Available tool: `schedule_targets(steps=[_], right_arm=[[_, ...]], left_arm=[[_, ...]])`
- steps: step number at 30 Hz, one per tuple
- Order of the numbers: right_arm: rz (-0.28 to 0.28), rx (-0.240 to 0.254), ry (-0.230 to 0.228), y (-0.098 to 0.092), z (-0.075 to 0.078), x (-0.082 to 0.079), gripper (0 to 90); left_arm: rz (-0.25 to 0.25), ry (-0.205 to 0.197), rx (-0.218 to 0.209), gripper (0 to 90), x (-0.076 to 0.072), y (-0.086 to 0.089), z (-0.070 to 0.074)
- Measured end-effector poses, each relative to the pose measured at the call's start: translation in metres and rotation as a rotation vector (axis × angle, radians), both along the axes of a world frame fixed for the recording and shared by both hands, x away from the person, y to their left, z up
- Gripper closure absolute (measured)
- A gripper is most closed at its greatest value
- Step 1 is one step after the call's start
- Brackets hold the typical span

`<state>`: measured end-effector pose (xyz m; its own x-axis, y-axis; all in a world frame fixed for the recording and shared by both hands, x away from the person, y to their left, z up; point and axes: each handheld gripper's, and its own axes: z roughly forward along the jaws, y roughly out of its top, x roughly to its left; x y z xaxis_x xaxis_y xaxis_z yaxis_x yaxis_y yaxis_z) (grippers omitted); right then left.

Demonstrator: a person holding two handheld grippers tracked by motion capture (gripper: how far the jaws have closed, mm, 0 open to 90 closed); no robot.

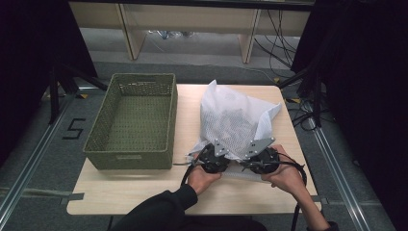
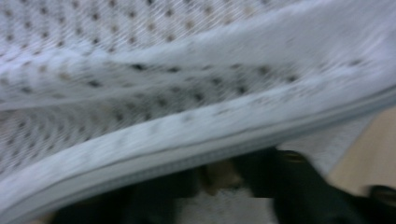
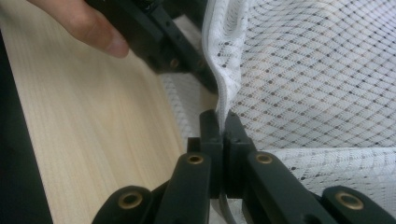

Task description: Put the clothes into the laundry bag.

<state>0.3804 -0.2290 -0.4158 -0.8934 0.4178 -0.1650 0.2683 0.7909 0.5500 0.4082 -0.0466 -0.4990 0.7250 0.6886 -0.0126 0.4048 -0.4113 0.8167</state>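
Observation:
A white mesh bag lies on the wooden table, its zip hem toward the person. Both grippers sit side by side at that near hem. My right gripper is shut on the hem, which rises straight out of its black jaws. My left gripper meets the same hem a little farther along, with its jaws closed on the edge. In the left gripper view the blurred hem runs across just above the dark jaws. In the high view, the left gripper and right gripper are a hand's width apart.
An olive woven basket stands on the left half of the table, with nothing inside it. Bare wood lies between the bag and the table's front edge. Dark frames and cables flank the table on both sides.

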Motion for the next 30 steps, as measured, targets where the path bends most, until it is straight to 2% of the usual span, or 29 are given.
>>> schedule_targets(steps=[1, 2, 3, 4, 5, 6, 9, 12, 15, 17, 20, 21, 22, 24, 25, 28, 30], right_arm=[[-0.006, -0.004, 0.003, 0.001, -0.001, -0.001, 90.0], [0.016, -0.006, 0.008, 0.002, -0.003, 0.0, 90.0], [0.011, -0.008, 0.014, 0.004, -0.005, 0.0, 90.0], [0.016, -0.012, 0.014, 0.004, -0.007, 0.001, 90.0], [0.017, -0.015, 0.025, 0.005, -0.01, 0.002, 90.0], [0.023, -0.025, 0.019, 0.005, -0.014, 0.004, 90.0], [0.017, -0.028, 0.037, 0.004, -0.028, 0.009, 90.0], [-0.008, -0.028, 0.064, 0.004, -0.042, 0.013, 90.0], [-0.015, -0.032, 0.068, 0.003, -0.05, 0.019, 90.0], [-0.022, -0.025, 0.08, 0.003, -0.051, 0.021, 90.0], [-0.035, -0.026, 0.072, 0.005, -0.052, 0.023, 90.0], [-0.031, -0.033, 0.059, 0.005, -0.052, 0.024, 90.0], [-0.037, -0.032, 0.065, 0.006, -0.053, 0.025, 90.0], [-0.039, -0.036, 0.052, 0.007, -0.054, 0.027, 89.9], [-0.034, -0.037, 0.037, 0.007, -0.055, 0.028, 89.9], [-0.033, -0.031, 0.057, 0.005, -0.054, 0.03, 89.9], [-0.032, -0.026, 0.047, 0.004, -0.054, 0.031, 89.9]], left_arm=[[0.009, -0.012, -0.024, 84.4, 0.001, -0.002, 0.002], [0.035, -0.014, -0.055, 85.6, 0.003, -0.005, 0.003], [0.05, -0.024, -0.104, 86.0, 0.006, -0.009, 0.004], [0.03, -0.024, -0.073, 85.4, 0.009, -0.01, 0.004], [0.024, -0.027, -0.073, 83.6, 0.01, -0.013, 0.002], [0.005, -0.008, -0.039, 80.3, 0.01, -0.011, 0.001], [-0.006, 0.037, -0.044, 64.1, 0.005, -0.001, -0.003], [-0.046, 0.094, -0.035, 51.2, -0.007, 0.016, -0.002], [-0.076, 0.084, 0.031, 45.0, -0.021, 0.035, 0.004], [-0.102, 0.058, 0.073, 43.6, -0.028, 0.044, 0.007], [-0.138, 0.074, 0.081, 43.1, -0.033, 0.048, 0.004], [-0.156, 0.074, 0.103, 43.0, -0.033, 0.048, 0.003], [-0.171, 0.083, 0.113, 42.8, -0.033, 0.046, 0.001], [-0.204, 0.11, 0.089, 42.9, -0.031, 0.041, -0.004], [-0.208, 0.098, 0.115, 42.9, -0.029, 0.039, -0.005], [-0.206, 0.091, 0.138, 42.8, -0.024, 0.032, -0.008], [-0.216, 0.086, 0.165, 43.0, -0.02, 0.029, -0.01]])
